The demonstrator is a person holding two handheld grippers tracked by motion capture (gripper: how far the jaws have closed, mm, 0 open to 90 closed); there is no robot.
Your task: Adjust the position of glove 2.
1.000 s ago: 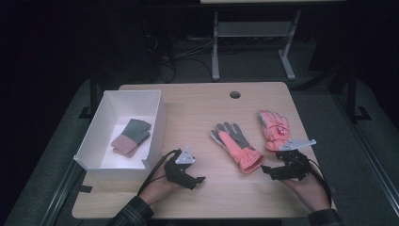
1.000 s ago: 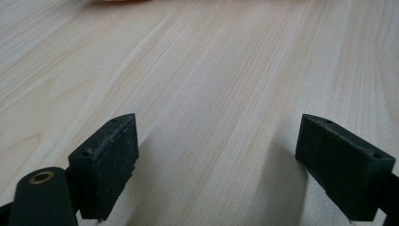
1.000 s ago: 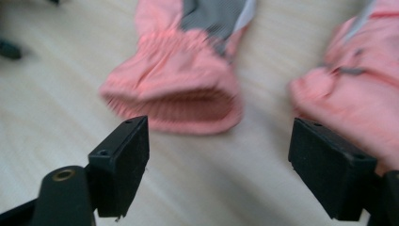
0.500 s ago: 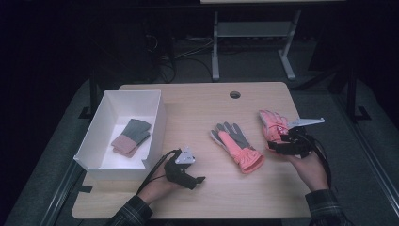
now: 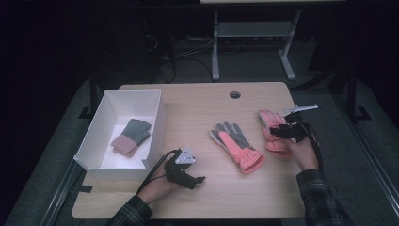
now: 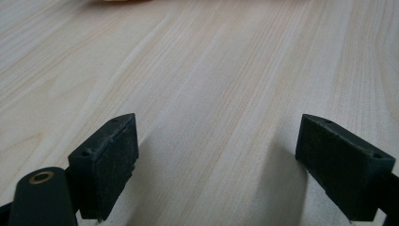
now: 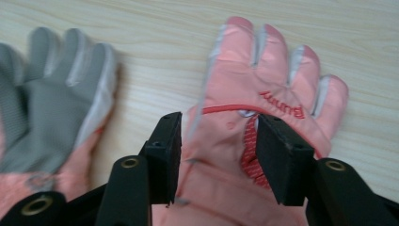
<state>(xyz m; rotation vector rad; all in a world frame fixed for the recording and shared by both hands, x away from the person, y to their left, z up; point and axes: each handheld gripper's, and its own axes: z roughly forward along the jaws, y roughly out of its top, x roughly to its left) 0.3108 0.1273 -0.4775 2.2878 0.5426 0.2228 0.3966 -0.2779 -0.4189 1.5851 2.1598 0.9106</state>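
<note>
A light wooden table [image 5: 197, 113] has a round cable hole [image 5: 235, 94] near its far edge. At its left edge you have an open white box [image 5: 155, 127] holding a folded grey and pink glove pair [image 5: 131, 137]. Beyond the far edge, a grey metal stand [image 5: 249, 42] rises from the dark floor.
</note>
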